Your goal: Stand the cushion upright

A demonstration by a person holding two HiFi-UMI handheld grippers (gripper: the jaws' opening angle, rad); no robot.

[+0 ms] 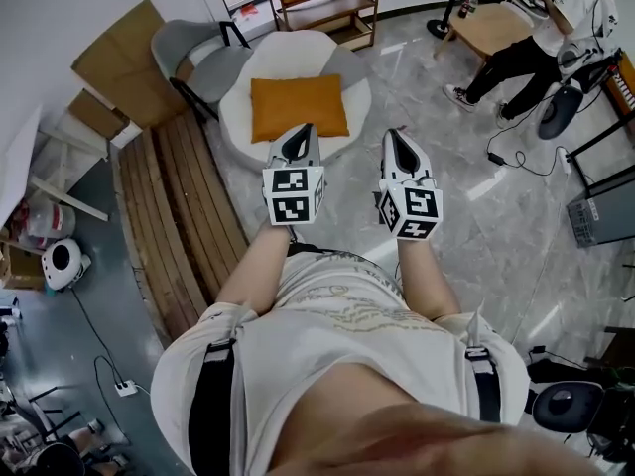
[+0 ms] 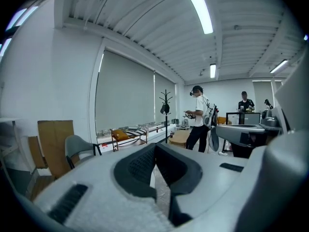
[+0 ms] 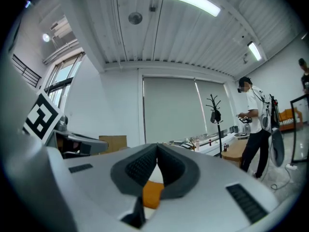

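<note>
A pale marble floor point(image 1: 446, 127) fills the room. At far left wooden boards point(image 1: 184, 206) lie beside a grey chair point(image 1: 189, 48). Next comes a round white seat point(image 1: 298, 53) with the orange cushion point(image 1: 298, 107) lying flat on it. The left gripper point(image 1: 305, 129) has its jaws closed and empty, its tip at the cushion's near edge; contact cannot be confirmed. The right gripper point(image 1: 395, 135), also closed and empty, is just right of the cushion. A person point(image 1: 536, 53) sits at far right.
</note>
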